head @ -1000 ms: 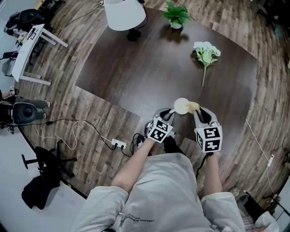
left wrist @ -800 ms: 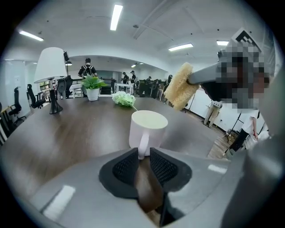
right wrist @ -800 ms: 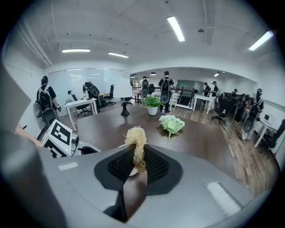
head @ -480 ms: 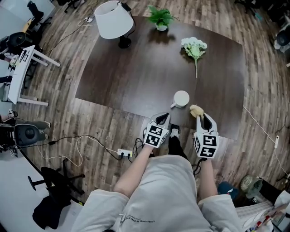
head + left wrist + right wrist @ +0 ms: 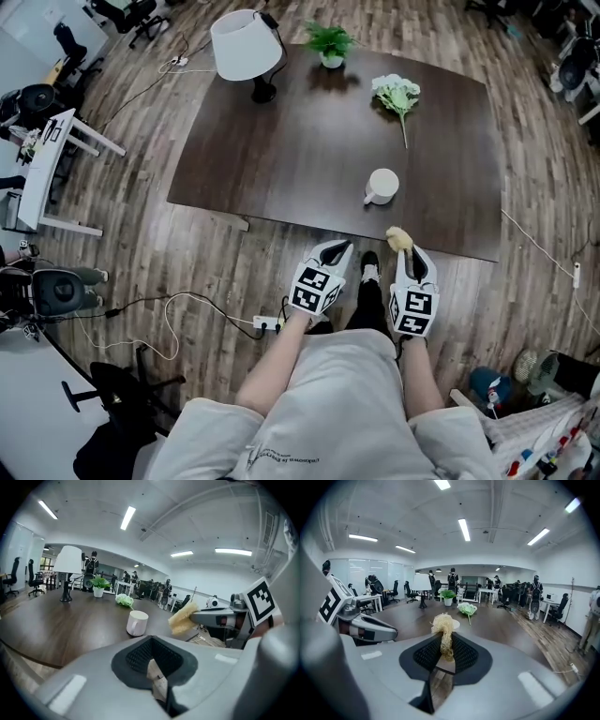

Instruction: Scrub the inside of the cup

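Note:
A white cup point(image 5: 382, 186) stands upright and alone on the dark table point(image 5: 281, 159), near its front edge. My right gripper point(image 5: 404, 251) is shut on a yellow fibrous scrubber point(image 5: 399, 237), held just off the table's near edge, short of the cup. In the right gripper view the scrubber point(image 5: 443, 626) sticks up from my right gripper point(image 5: 443, 644) and hides most of the cup point(image 5: 455, 625). My left gripper point(image 5: 338, 247) hangs beside it over the floor, jaws together, holding nothing. In the left gripper view the cup point(image 5: 137, 622) and scrubber point(image 5: 183, 617) lie beyond my left gripper point(image 5: 151, 645).
At the table's far side stand a white-shaded lamp point(image 5: 246, 45) and a small potted plant point(image 5: 330, 42), and a bunch of white flowers point(image 5: 396, 92) lies there. A power strip with cables point(image 5: 272, 323) lies on the wood floor near my feet. A white desk point(image 5: 47, 155) is far left.
Both grippers have drawn back from the cup toward the person. The scrubber, at the cup's rim a second ago, is off the table edge, and the left gripper has left the cup's side.

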`<action>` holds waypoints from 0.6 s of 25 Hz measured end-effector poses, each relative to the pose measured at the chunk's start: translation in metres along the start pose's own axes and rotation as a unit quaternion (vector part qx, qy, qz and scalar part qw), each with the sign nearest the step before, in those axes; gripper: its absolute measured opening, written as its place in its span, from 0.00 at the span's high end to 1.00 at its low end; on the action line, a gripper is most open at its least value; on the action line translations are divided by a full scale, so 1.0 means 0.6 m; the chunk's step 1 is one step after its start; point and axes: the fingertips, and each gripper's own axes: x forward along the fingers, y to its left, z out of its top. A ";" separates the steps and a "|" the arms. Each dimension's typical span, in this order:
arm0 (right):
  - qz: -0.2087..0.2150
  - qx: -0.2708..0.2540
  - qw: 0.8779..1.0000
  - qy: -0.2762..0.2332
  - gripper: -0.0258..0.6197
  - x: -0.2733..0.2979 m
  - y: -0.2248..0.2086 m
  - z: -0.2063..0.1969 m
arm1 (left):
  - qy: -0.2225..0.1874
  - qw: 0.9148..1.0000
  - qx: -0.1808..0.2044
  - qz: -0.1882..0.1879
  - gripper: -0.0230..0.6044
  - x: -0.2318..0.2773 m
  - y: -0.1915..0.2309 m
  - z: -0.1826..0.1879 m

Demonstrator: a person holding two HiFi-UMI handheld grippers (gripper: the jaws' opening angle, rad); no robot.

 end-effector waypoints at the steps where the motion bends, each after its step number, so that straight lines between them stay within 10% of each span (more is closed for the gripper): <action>1: -0.002 -0.002 1.000 -0.003 0.84 -0.009 0.009 -0.002 | 0.001 1.000 0.000 -0.002 0.96 -0.009 0.001 -0.006; 15: -0.039 -0.003 0.999 -0.033 0.84 -0.073 0.045 -0.011 | -0.017 0.999 0.033 -0.031 0.96 -0.072 -0.005 -0.013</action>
